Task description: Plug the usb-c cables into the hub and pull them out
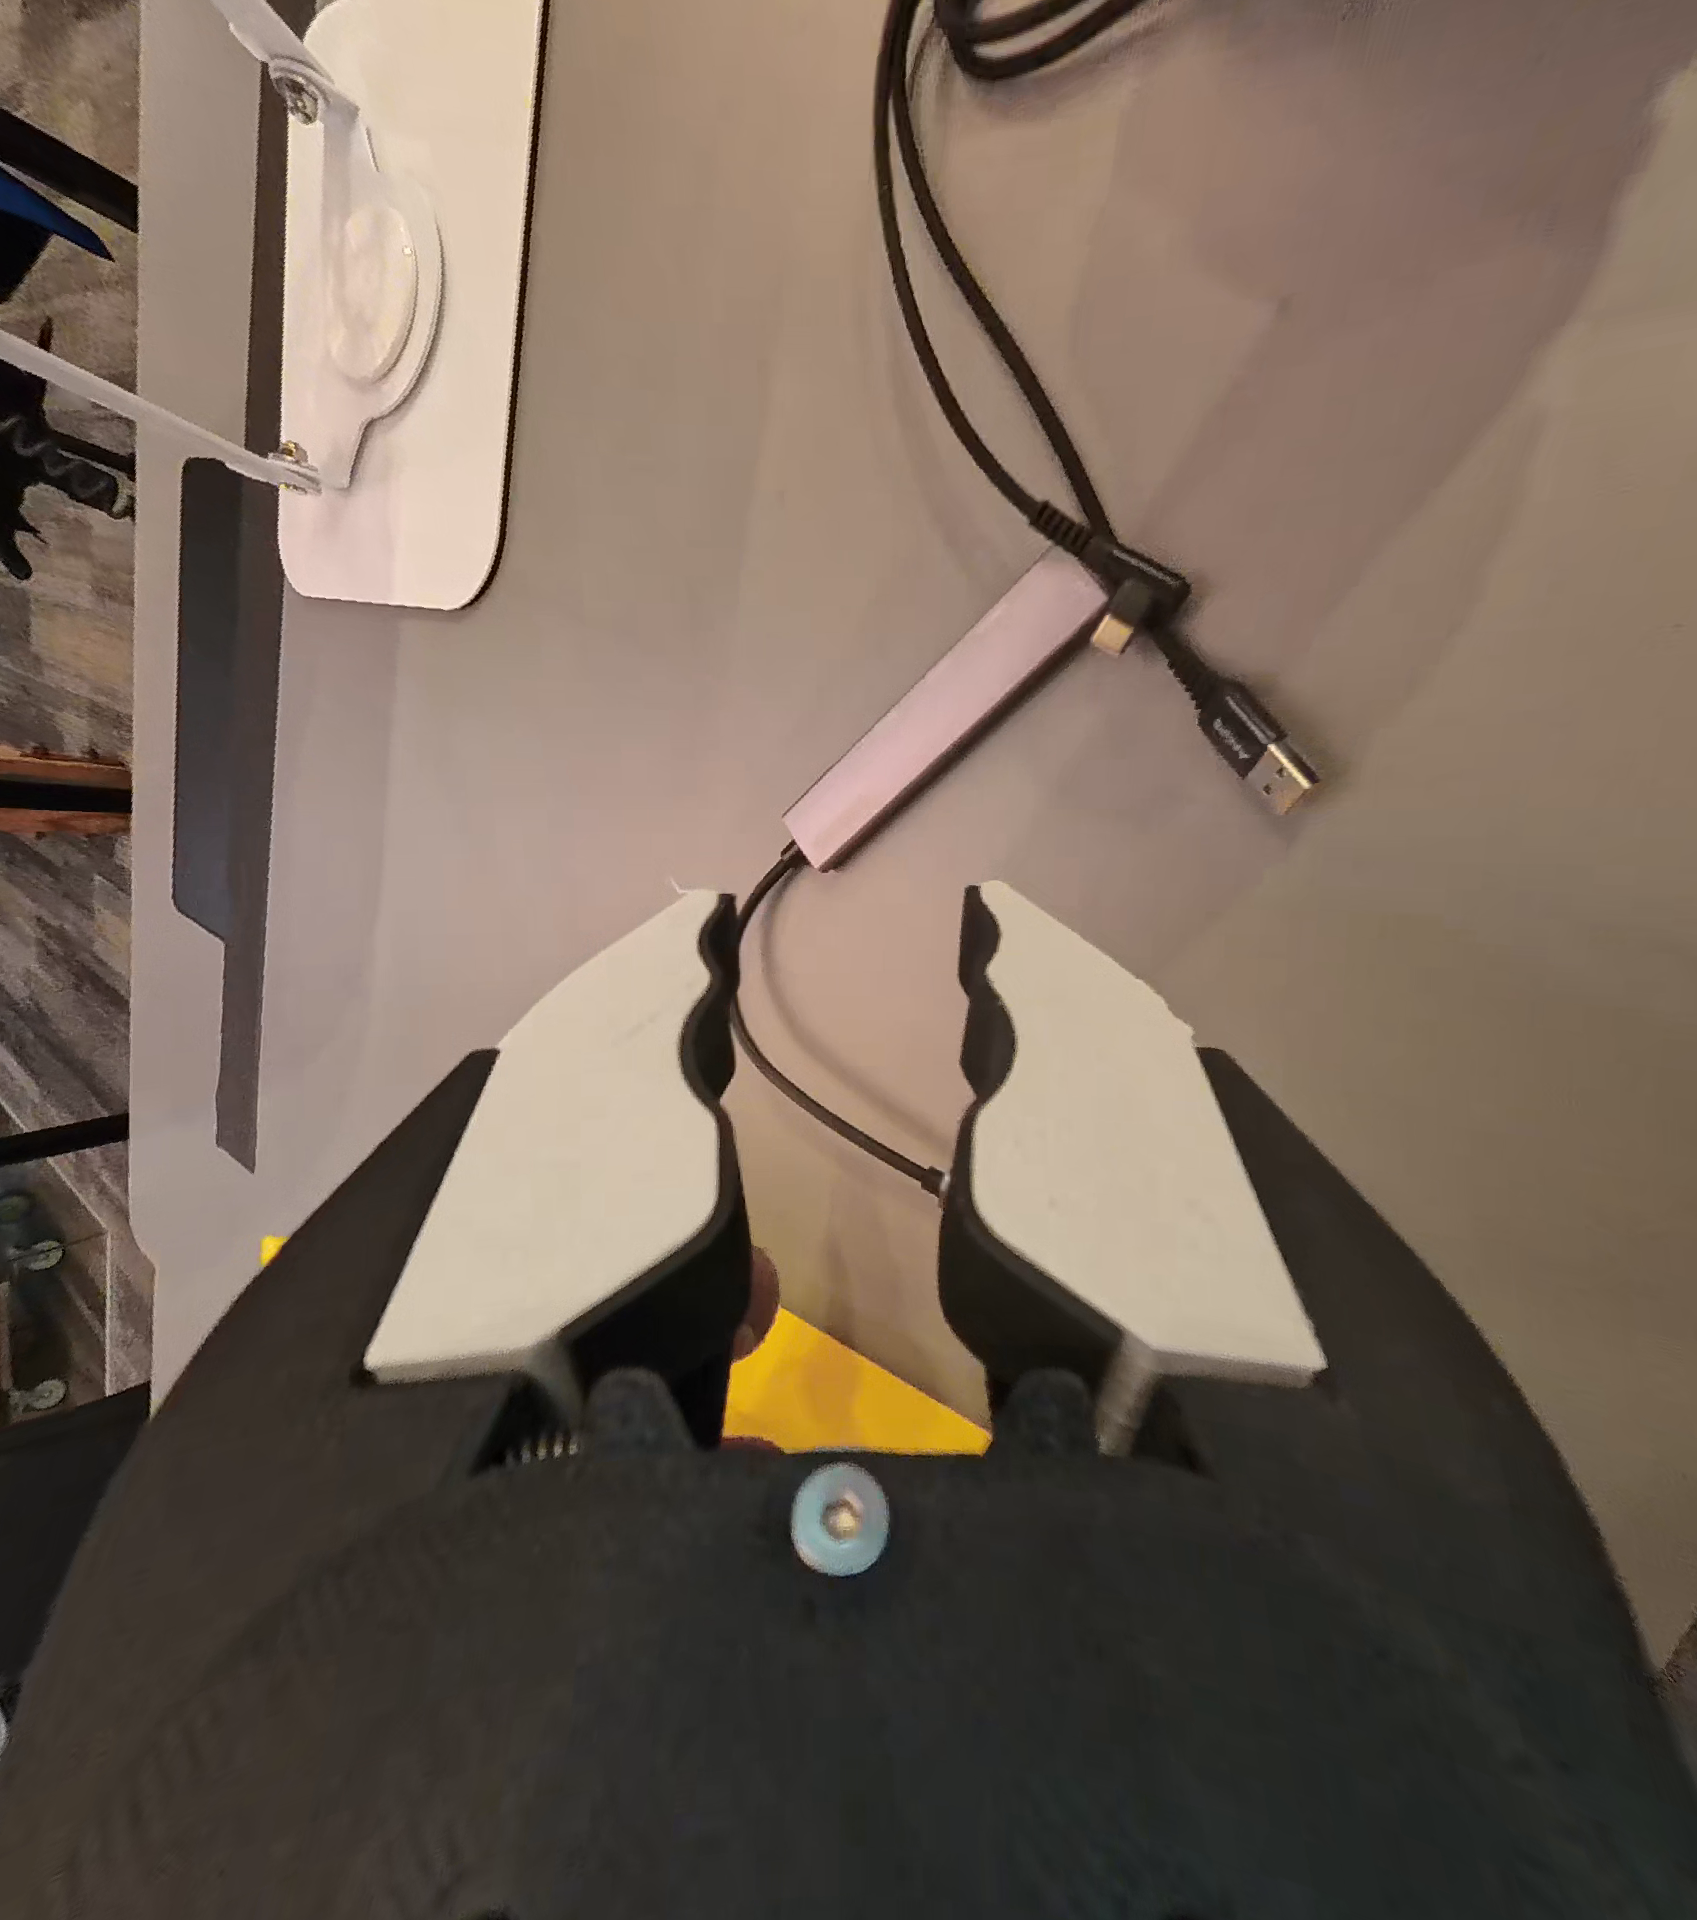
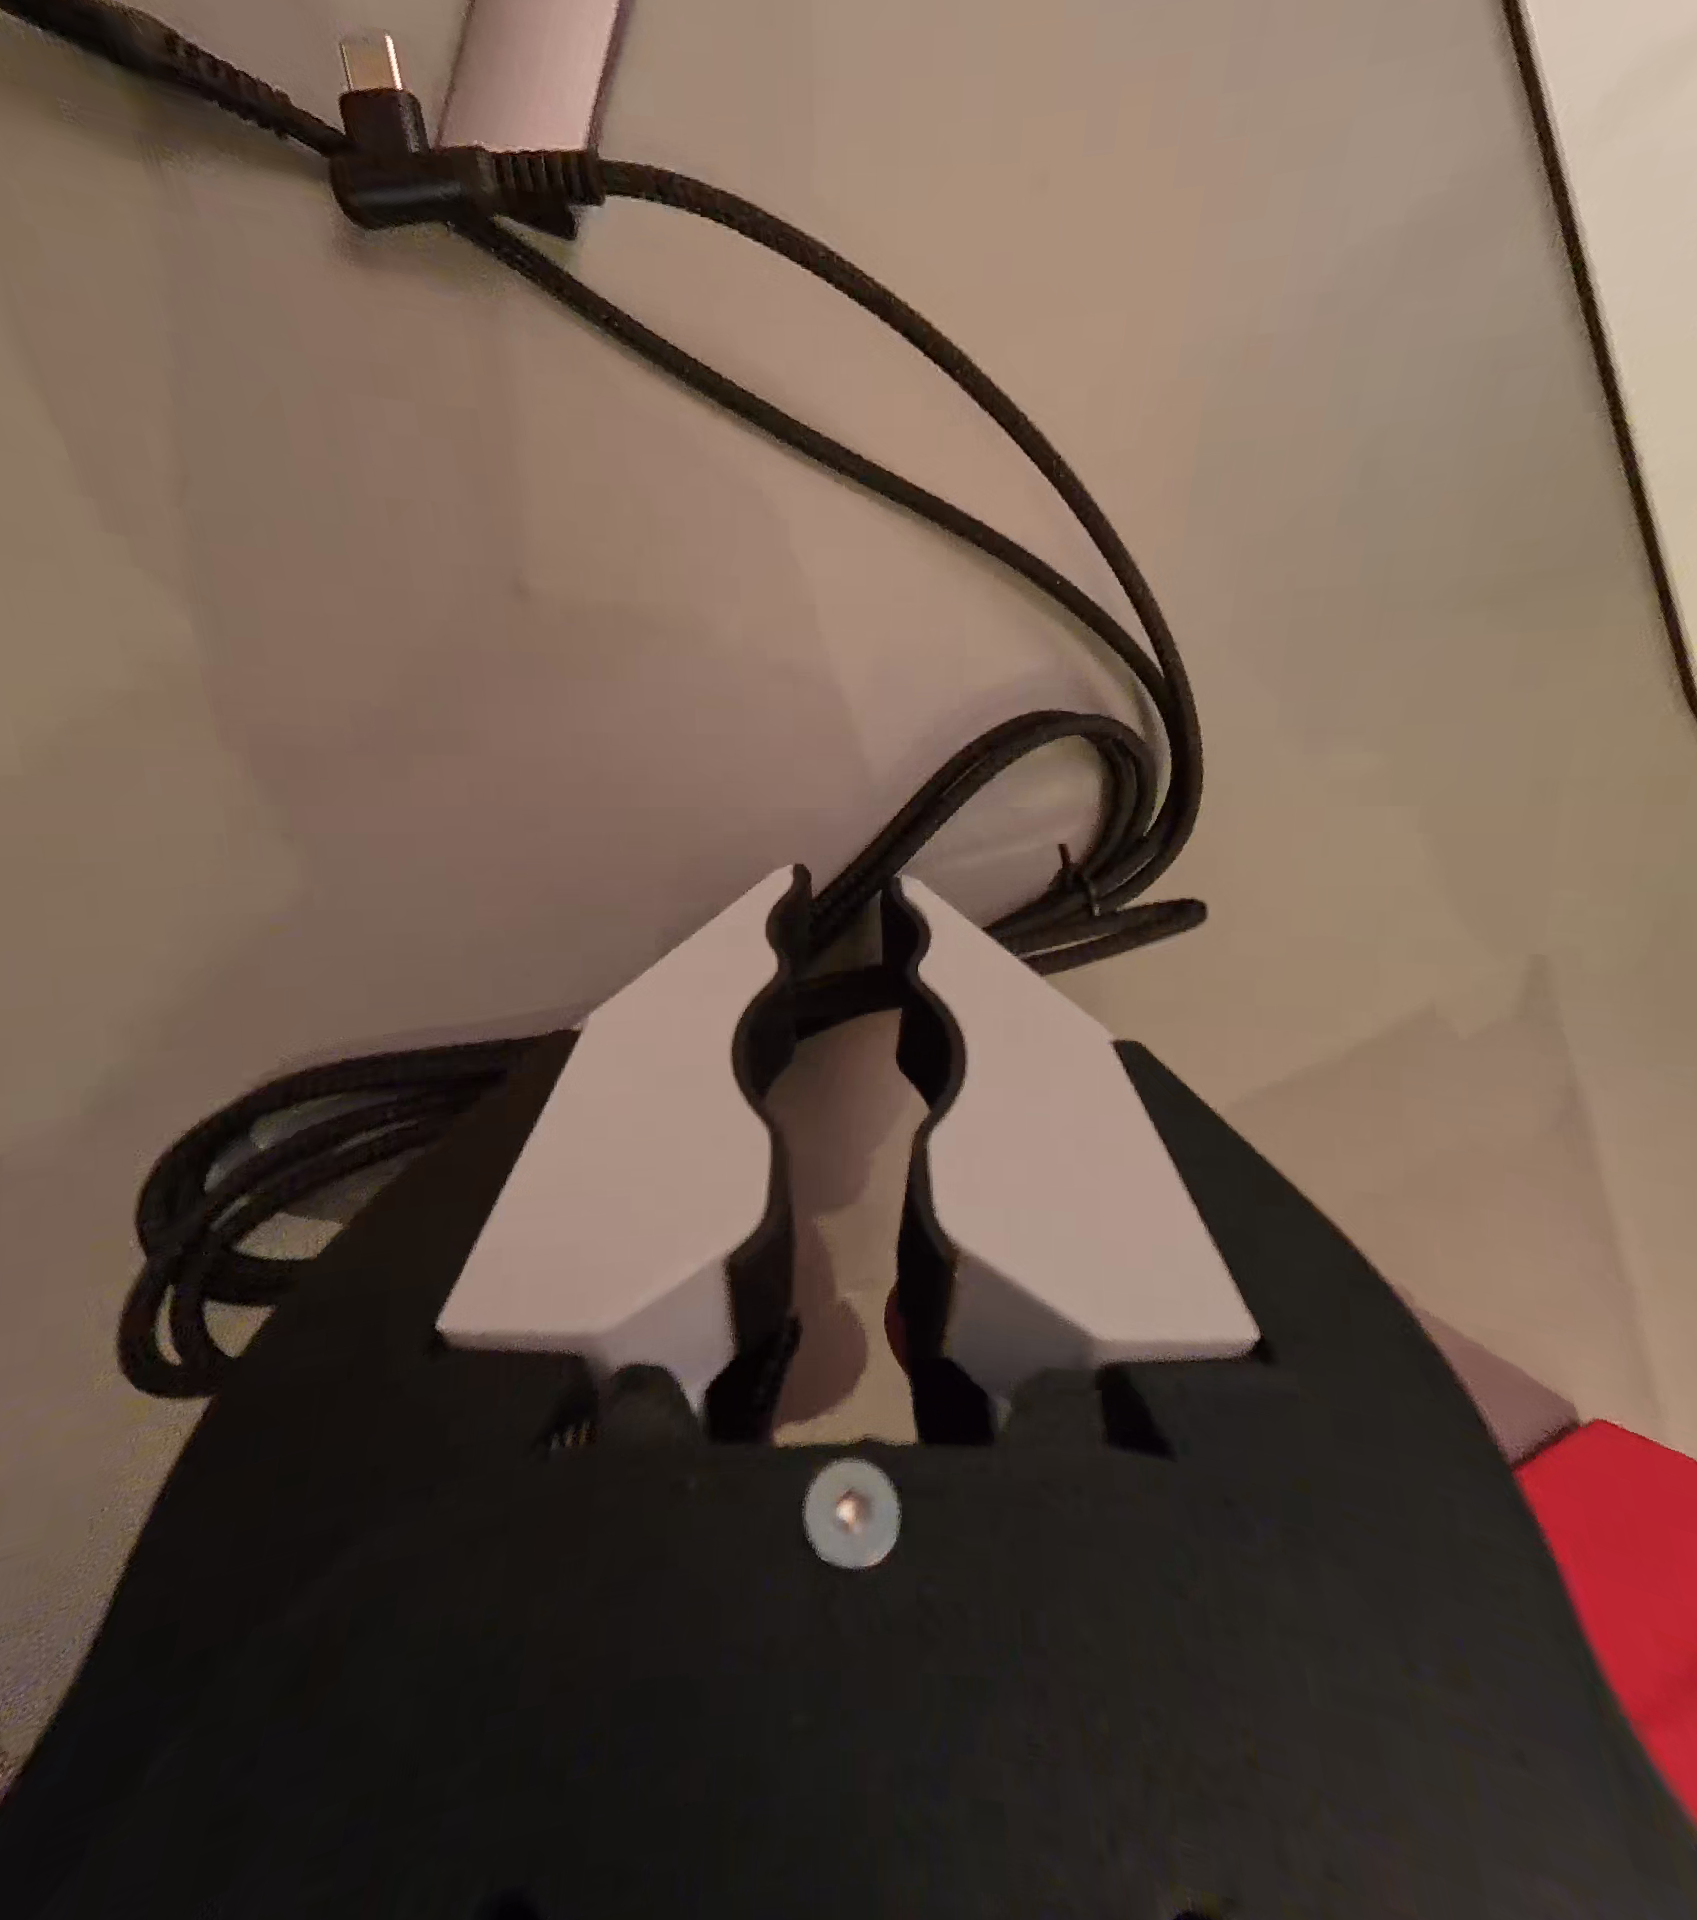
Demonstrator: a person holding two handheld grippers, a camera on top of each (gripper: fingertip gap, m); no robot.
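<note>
The grey hub (image 1: 937, 707) lies flat on the table (image 1: 698, 520), and nothing looks plugged into its ports yet, so the job seems to be at its start, before the first insertion. A right-angle USB-C plug (image 2: 385, 104) lies touching the hub's far end, its metal tip bare; a straight USB-A plug (image 1: 1265, 764) lies just beside the hub. The hub's own thin lead (image 1: 802, 1081) curves away from its near end, passing between the fingers of the left tool (image 1: 844, 904), which is wide open and holds nothing. The right tool (image 2: 842, 888) is nearly closed about the bundled black cables (image 2: 1031, 831), well away from the hub; whether it truly grips them I cannot tell. Next, one tool should steady the hub while the other takes the USB-C plug by its body. The USB-A plug bears small writing.
</note>
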